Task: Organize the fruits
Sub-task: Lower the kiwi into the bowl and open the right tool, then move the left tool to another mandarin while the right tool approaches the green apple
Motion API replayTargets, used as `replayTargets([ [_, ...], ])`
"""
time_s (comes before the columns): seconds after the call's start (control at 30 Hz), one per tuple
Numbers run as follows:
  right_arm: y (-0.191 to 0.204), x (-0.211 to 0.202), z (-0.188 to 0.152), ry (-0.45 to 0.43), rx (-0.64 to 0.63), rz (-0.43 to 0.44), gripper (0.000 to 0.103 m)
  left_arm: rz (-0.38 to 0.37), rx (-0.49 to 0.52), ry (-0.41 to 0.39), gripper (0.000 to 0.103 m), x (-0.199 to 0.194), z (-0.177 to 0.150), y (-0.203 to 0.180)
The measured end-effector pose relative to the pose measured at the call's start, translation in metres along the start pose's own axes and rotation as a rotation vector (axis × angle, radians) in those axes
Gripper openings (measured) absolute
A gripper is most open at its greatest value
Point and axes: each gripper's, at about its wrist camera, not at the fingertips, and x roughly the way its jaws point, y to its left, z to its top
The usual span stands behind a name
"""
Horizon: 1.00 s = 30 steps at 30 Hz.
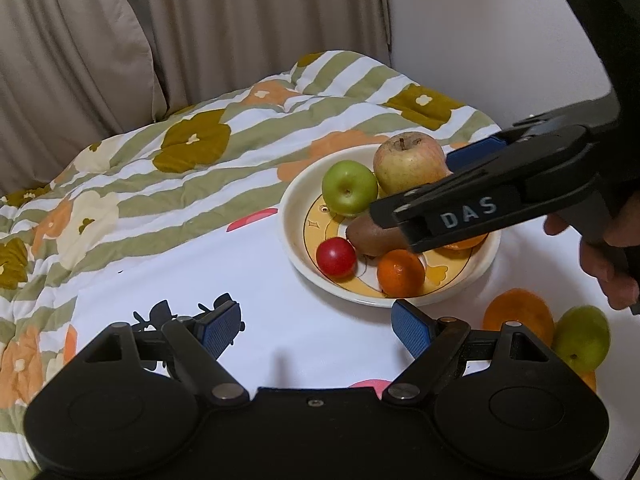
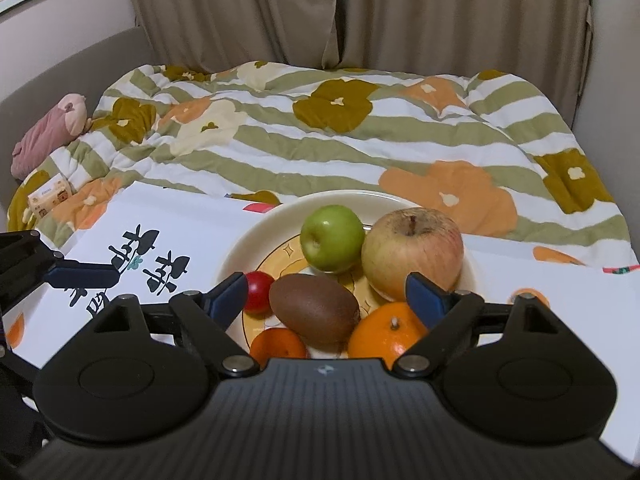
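Note:
A cream plate [image 1: 294,216] [image 2: 256,236] on a white board holds a green apple [image 1: 349,188] [image 2: 332,238], a large yellow-red apple [image 1: 408,166] [image 2: 412,252], a brown kiwi [image 1: 370,236] [image 2: 314,306], a small red fruit [image 1: 336,257] [image 2: 258,290] and two mandarins [image 1: 400,272] [image 2: 386,334]. My right gripper [image 2: 326,294] [image 1: 416,196] is open and empty, hovering over the plate with its jaws either side of the kiwi. My left gripper [image 1: 316,326] is open and empty, above the board in front of the plate.
An orange fruit [image 1: 518,314] and a green fruit [image 1: 586,336] lie on the board right of the plate. A flowered striped quilt [image 2: 320,140] lies behind, with curtains [image 2: 400,12] beyond. A pink soft toy [image 2: 48,132] and a small box [image 2: 50,196] lie at far left.

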Motion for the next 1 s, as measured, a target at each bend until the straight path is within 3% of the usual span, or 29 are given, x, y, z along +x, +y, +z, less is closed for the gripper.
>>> replayTargets([
  [0.37,0.004,-0.046,0.004,-0.048,-0.009,0.014,0.103,0.076,-0.045,-0.048,0.086,-0.035,-0.003,0.005],
  [0.67,0.01,-0.098,0.001,-0.095,0.002,0.048,0.103,0.179,-0.087,-0.102,0.086,-0.092,-0.017,-0.001],
  [1.0,0.021,-0.165,-0.043,-0.12,0.085,-0.046,0.103,0.181,-0.105,-0.157,0.087,-0.151,-0.052,-0.004],
])
